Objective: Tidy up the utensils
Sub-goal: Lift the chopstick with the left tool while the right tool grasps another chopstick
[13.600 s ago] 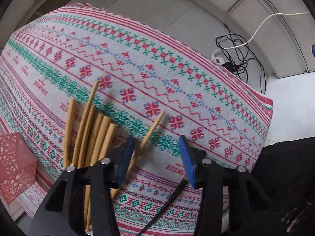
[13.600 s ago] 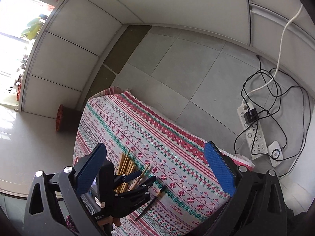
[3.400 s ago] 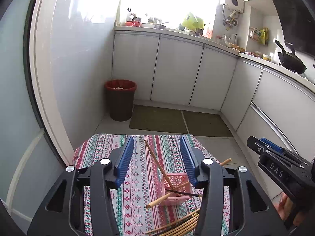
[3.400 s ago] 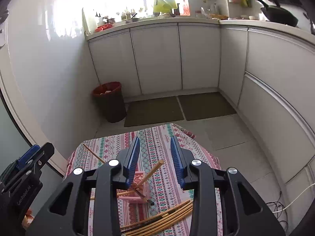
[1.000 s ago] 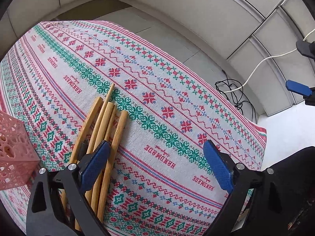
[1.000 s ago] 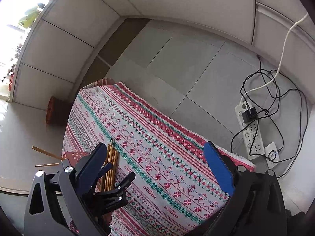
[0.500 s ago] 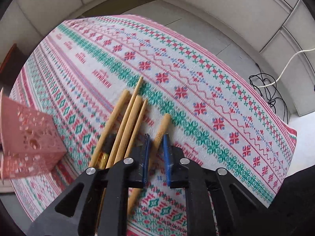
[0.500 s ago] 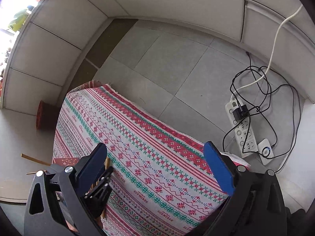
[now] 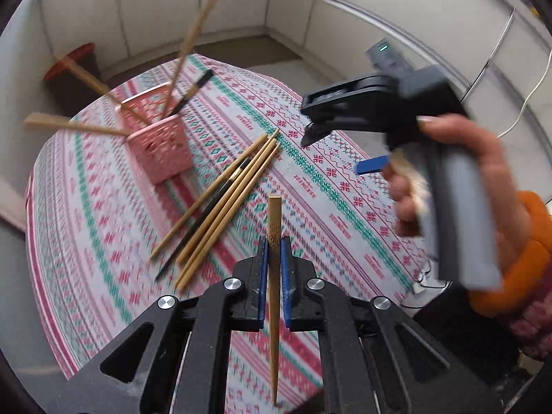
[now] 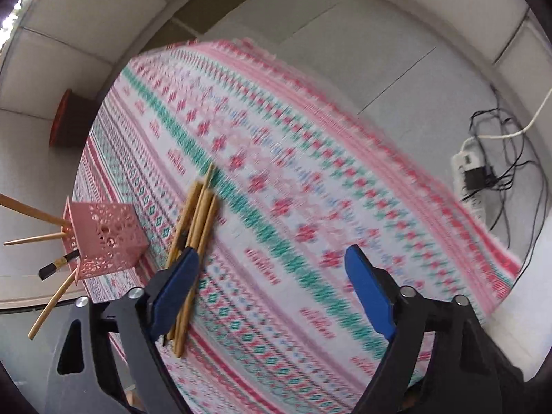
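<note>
Right gripper (image 9: 339, 151) hangs beside the pink basket (image 9: 162, 145) – loose chopsticks (image 9: 220, 203) lie between.

One tan bamboo chopstick (image 9: 274, 227) lifted off the desk, square end forward. Loose bundle of tan and black chopsticks (image 9: 220, 203) flat on patterned cloth. Pink perforated plastic basket (image 9: 157, 145) beside them, upright, several chopsticks leaning out.

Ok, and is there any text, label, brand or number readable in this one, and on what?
Nothing reads cleanly at this moment.
Red lettering, repeated in rows on the tablecloth: motion-blurred in both views, unreadable.
Marking on the side of the right tool: too blurred to read.
Numbers or signs: none visible.
</note>
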Tool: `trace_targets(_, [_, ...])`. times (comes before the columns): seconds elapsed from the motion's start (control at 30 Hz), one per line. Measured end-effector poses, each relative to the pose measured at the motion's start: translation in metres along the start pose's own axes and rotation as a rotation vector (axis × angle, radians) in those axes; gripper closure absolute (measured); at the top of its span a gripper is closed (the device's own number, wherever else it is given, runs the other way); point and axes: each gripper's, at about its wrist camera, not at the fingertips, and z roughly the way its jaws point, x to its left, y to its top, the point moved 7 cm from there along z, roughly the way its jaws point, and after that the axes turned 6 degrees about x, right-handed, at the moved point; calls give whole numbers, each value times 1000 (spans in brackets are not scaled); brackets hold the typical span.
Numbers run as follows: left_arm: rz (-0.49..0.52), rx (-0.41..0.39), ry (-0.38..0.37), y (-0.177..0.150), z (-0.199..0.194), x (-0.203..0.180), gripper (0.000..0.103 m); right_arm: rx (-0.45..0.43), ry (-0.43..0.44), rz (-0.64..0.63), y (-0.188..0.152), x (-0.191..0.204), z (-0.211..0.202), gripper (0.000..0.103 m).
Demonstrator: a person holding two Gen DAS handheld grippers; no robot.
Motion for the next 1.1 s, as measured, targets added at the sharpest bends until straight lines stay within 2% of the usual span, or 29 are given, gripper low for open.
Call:
trace_targets(0.07, [-31,-22,-15,-14,-12,8,97,15,-8,48,-1,6,12,35])
trace_targets(0.27, [-64,-121,-52,-17,-45,15,97,10,-72,143,-2,15,32,36])
trace_targets(0.53, [-115,-237,-110,-20,-80,32,97,-35,-176,171,0,32,46,37])
trace_targets(0.83, [-133,-293,-145,-22,-100,40,96,-89,-318,168,-5,51,53,36])
trace_targets(0.9, [-135,-296,-140,-23,-102,42,96,-98,-317,165,-7,52,51,40])
trace_targets(0.97, [-136,-298,-133,-25,-105,43,96,-99,-312,163,-9,47,44,58])
trace_targets(1.0, [-136,-302,-130,-27,-106,44,96,-97,-303,163,-9,42,40,64])
trace_targets(1.07, [-141,-314,-120,-29,-112,45,96,-84,-280,169,-6,33,36,87])
trace_targets(1.1, [-145,-322,-114,-30,-116,46,96,-75,-253,172,-5,27,33,90])
